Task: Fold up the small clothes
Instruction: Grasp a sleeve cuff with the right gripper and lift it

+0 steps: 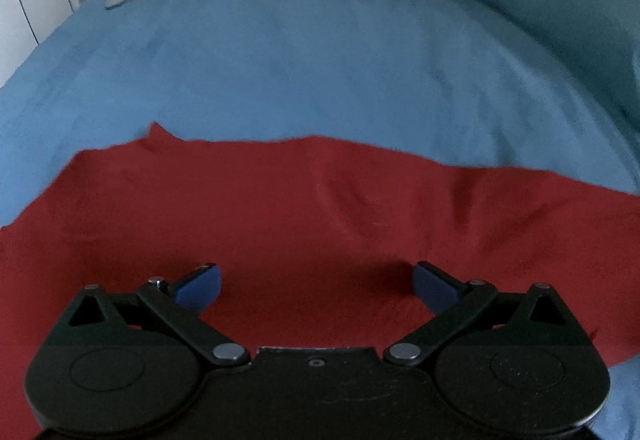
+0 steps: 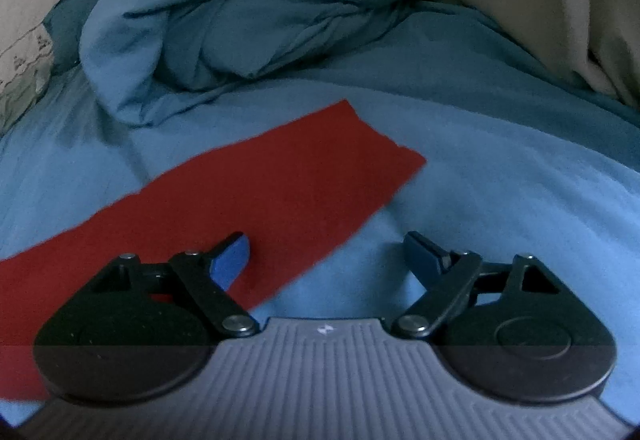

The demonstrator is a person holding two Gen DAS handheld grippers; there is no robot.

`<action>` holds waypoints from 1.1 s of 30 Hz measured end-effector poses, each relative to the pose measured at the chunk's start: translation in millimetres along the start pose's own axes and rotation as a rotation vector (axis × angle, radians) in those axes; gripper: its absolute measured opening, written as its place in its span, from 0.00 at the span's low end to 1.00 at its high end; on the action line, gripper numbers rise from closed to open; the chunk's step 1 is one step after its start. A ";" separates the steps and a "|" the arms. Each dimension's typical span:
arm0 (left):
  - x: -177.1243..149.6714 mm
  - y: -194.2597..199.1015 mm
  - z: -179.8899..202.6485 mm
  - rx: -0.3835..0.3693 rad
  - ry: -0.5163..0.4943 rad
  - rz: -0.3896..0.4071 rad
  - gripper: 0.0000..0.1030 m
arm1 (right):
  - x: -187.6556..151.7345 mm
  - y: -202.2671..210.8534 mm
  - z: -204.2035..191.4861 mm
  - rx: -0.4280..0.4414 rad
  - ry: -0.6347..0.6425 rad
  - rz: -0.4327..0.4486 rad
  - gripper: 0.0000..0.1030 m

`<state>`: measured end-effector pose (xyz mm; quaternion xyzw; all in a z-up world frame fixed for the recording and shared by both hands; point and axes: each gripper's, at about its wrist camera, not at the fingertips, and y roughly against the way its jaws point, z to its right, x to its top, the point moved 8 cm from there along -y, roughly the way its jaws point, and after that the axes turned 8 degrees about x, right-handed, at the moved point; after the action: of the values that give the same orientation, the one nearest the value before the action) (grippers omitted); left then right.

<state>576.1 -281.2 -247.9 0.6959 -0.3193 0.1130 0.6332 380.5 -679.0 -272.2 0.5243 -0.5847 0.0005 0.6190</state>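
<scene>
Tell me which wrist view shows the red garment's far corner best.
The right wrist view: the red garment ends in a squared corner against the blue bedsheet. The left wrist view fills with its wrinkled middle beneath the open left gripper; its ends run off frame.

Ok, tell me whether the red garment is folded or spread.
Spread: the red garment lies flat in one layer on the blue bedsheet, with only shallow wrinkles; no folded-over edge shows.

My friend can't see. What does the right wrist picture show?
An open right gripper hovers over the edge of a flat red cloth on a blue bedsheet. A rumpled blue blanket is piled behind it.
</scene>
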 end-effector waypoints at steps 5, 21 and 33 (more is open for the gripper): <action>0.8 -10.7 0.7 -0.008 0.002 -0.014 1.00 | 10.0 -7.6 -6.1 -0.018 0.005 -0.007 0.66; 30.3 42.4 -135.1 -0.096 0.162 0.033 1.00 | 48.5 94.1 -195.1 0.341 0.112 0.085 0.21; -40.8 56.6 -324.1 0.164 0.310 0.019 1.00 | -163.8 152.0 -482.8 0.891 0.479 -0.228 0.20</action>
<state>591.5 40.5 -169.1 0.7164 -0.2141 0.2508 0.6149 584.6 -196.6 -179.5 0.7826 -0.3086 0.3022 0.4483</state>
